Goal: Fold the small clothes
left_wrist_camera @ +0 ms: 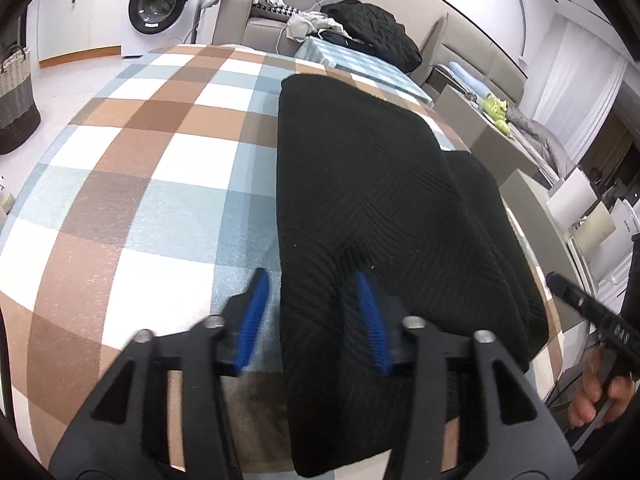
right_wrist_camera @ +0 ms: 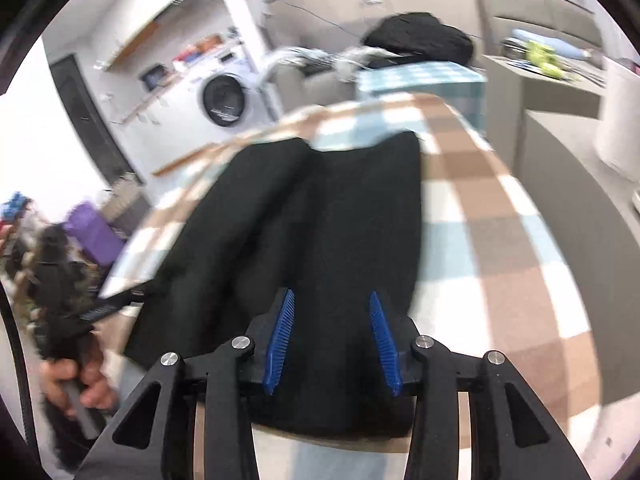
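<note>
Black knit garment (left_wrist_camera: 372, 200) lies folded lengthwise on a checked cloth (left_wrist_camera: 132, 184) in brown, white and pale blue that covers the work surface; ribbed zigzag texture is visible, and a second layer of the garment peeks out along its right side.

Left gripper (left_wrist_camera: 316, 284) hovers at the garment's near left edge, jaws parted: left blue pad over the cloth, right pad over the knit, nothing pinched. Right gripper (right_wrist_camera: 332, 300) is over the garment's near end, jaws parted, both blue pads over black fabric; no grip seen, though that view is motion-blurred.

A hand (left_wrist_camera: 600, 396) on the other gripper's handle shows at the left view's right edge.

Room: front-load washing machine (left_wrist_camera: 160, 4) against white cabinets, woven basket (left_wrist_camera: 16, 96) on the floor at left, grey sofa (left_wrist_camera: 256, 20) with strewn clothes, black bundle (left_wrist_camera: 372, 28) beside a teal-checked cover (left_wrist_camera: 360, 64), and grey units at right holding yellow-green items (left_wrist_camera: 496, 110), probably toys.
</note>
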A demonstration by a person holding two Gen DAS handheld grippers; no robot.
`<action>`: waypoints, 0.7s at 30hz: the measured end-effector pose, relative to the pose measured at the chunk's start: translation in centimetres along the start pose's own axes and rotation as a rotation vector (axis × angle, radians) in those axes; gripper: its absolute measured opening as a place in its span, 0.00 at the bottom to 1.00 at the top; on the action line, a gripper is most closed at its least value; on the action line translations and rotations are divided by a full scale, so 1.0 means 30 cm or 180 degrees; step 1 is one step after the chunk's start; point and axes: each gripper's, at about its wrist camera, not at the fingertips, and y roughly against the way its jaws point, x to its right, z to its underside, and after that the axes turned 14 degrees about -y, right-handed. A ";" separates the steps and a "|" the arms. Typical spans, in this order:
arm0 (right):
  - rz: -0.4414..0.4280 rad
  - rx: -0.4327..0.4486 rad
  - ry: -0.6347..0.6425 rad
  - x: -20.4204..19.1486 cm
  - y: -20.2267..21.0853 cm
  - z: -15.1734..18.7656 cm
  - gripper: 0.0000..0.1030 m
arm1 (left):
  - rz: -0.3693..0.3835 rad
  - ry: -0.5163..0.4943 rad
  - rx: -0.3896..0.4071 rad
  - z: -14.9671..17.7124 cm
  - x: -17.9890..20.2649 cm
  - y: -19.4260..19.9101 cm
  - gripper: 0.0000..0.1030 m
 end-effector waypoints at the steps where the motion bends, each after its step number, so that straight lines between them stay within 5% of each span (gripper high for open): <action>1: -0.0058 -0.0045 0.0044 -0.019 -0.013 0.006 0.39 | 0.0002 0.0007 0.0023 0.000 0.001 0.009 0.52; 4: -0.0060 -0.0262 0.0113 -0.052 -0.105 0.041 0.37 | 0.0074 0.0020 0.0079 0.001 0.004 0.030 0.55; 6: 0.0039 -0.0404 0.0018 -0.047 -0.152 0.049 0.15 | 0.0093 -0.0001 0.0096 0.002 0.012 0.041 0.55; 9: -0.0239 -0.0554 -0.0234 -0.022 -0.131 0.069 0.08 | 0.0111 -0.0026 0.0115 0.000 0.021 0.047 0.55; 12: -0.0409 -0.0672 -0.0424 -0.008 -0.105 0.078 0.07 | 0.0129 -0.0041 0.0134 -0.005 0.031 0.046 0.55; 16: -0.0033 -0.0774 -0.0349 0.003 -0.128 0.084 0.08 | 0.0176 -0.0106 0.0121 -0.006 0.050 0.040 0.55; 21: -0.0252 -0.0463 -0.0215 -0.068 -0.076 0.029 0.29 | 0.0163 -0.0161 0.0098 0.004 0.055 0.035 0.55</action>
